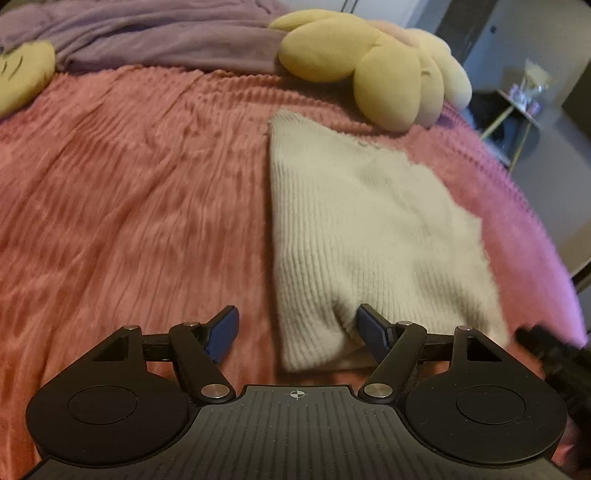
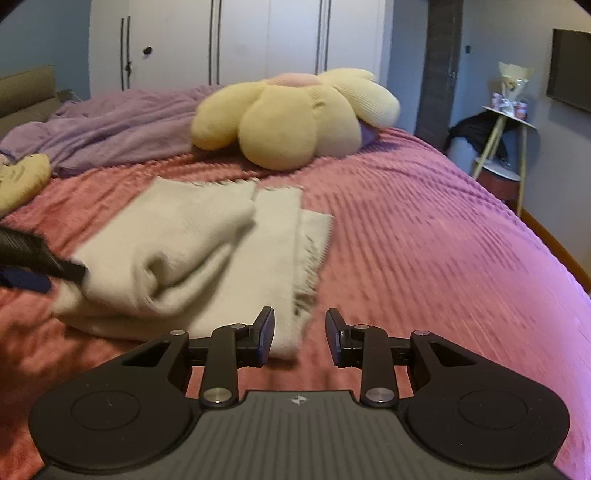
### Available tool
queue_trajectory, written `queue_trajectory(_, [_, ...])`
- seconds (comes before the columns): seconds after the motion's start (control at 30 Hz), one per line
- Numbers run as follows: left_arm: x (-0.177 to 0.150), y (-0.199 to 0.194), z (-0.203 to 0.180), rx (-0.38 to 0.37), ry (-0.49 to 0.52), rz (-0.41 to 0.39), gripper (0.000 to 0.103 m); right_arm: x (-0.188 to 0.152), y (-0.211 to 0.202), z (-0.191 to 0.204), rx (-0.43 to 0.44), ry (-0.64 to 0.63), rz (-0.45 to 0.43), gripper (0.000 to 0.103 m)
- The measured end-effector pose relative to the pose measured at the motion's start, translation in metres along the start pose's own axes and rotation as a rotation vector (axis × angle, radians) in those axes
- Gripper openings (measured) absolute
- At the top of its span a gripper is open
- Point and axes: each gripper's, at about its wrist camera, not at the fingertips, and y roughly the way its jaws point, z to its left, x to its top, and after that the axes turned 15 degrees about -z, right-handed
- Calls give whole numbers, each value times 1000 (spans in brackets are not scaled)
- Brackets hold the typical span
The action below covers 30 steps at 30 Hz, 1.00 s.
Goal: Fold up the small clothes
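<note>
Both your tools are wide apart and hold nothing: the left tool [image 1: 297, 330] has the near corner of the cream knit top [image 1: 362, 229] between its fingers, and the right tool [image 2: 300, 338] sits at the fringed edge just ahead. The top lies partly folded on the pink bed [image 2: 424, 229]. Pinch both near corners at once, lift low, and lay them flat onto the far edge so the sides match.

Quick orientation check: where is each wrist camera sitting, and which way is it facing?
Left wrist: low over the pink bedspread, looking along the open left tool up the cream knit garment; the right tool shows at the right edge.
Right wrist: at the garment's fringed side, facing the wardrobe; open right tool; left tool at the left edge.
Shared: garment, bedspread, flower cushion, purple blanket.
</note>
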Motion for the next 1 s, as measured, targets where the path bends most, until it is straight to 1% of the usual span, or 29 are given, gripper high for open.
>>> queue_trajectory(0.03, [-3,-4,0,-7,20,-9,77,3,0,2,15,6,-4,31])
queue_trajectory(0.1, [-7,0,-3,-11,51,3,80,9,1,3,48,25,-10,39])
queue_trajectory(0.17, [-13,4,-1,14,70,33,80,13,4,4,100,48,-12,45])
queue_trajectory(0.2, [-16,6,3,32,75,43,81,15,5,5,126,60,-17,47])
queue_trajectory(0.23, [-18,7,7,39,69,51,81,17,7,6,150,77,-16,48])
queue_trajectory(0.27, [-18,7,10,31,53,53,81,18,10,7,172,101,-9,49])
queue_trajectory(0.33, [-17,4,13,23,35,51,82,21,17,6,222,186,12,56])
queue_trajectory(0.37, [-17,3,13,22,36,51,81,22,23,5,249,235,25,60])
queue_trajectory(0.4, [-18,2,13,21,41,47,82,23,32,3,279,291,45,62])
queue_trajectory(0.43, [-19,1,13,21,46,46,82,23,42,1,296,336,63,62])
queue_trajectory(0.53, [-23,-4,17,20,56,42,82,22,74,-2,305,428,124,62])
queue_trajectory(0.63, [-27,-8,21,40,78,34,80,21,102,-3,310,493,173,62])
queue_trajectory(0.67, [-28,-10,23,38,82,31,80,20,109,-2,306,502,181,60])
queue_trajectory(0.73, [-28,-14,24,39,80,25,80,19,121,2,304,499,196,48])
queue_trajectory(0.8, [-26,-18,26,50,68,16,80,18,129,7,313,484,212,31])
queue_trajectory(0.87, [-24,-20,30,47,43,11,80,18,128,13,322,445,193,31])
queue_trajectory(0.9, [-23,-21,31,49,33,9,80,19,128,15,328,430,189,35])
queue_trajectory(0.97, [-23,-21,32,51,18,8,80,19,132,13,328,452,192,43])
queue_trajectory(1.0, [-23,-21,32,53,16,7,81,19,135,12,328,467,200,44])
